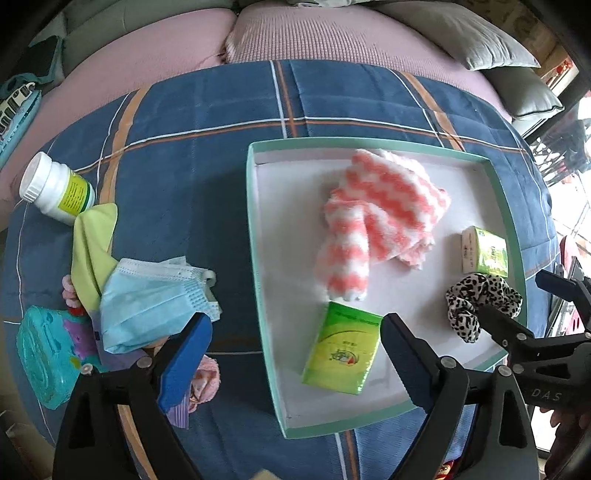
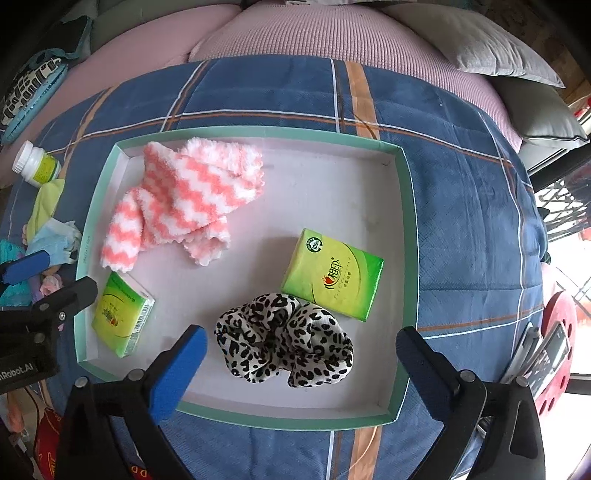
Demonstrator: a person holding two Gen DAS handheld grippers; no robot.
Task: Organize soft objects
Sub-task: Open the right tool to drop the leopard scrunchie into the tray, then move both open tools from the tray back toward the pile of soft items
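Both grippers hang wide open and empty over the shallow mint-rimmed white cardboard tray (image 2: 406, 229): the right gripper (image 2: 301, 341) above the leopard-print fabric scrunchie (image 2: 284, 345), the left gripper (image 1: 295, 332) above a green tissue pack (image 1: 341, 347), so a drop-off looks just finished. Next, probably, the left must reach the pale blue pleated face mask (image 1: 151, 295) lying outside on the blue plaid quilt (image 1: 192, 155), which covers a pink-cushioned sofa (image 1: 314, 33).

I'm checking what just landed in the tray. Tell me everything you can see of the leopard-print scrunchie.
The leopard-print scrunchie is a gathered ring of thin, slightly shiny fabric, cream with black spots, bunched into loose ruffles. It lies flat and free on the white floor of the tray, near its front edge. One end touches or just overlaps the larger green tissue pack. The right tool hovers open around it, pads clear of the cloth.
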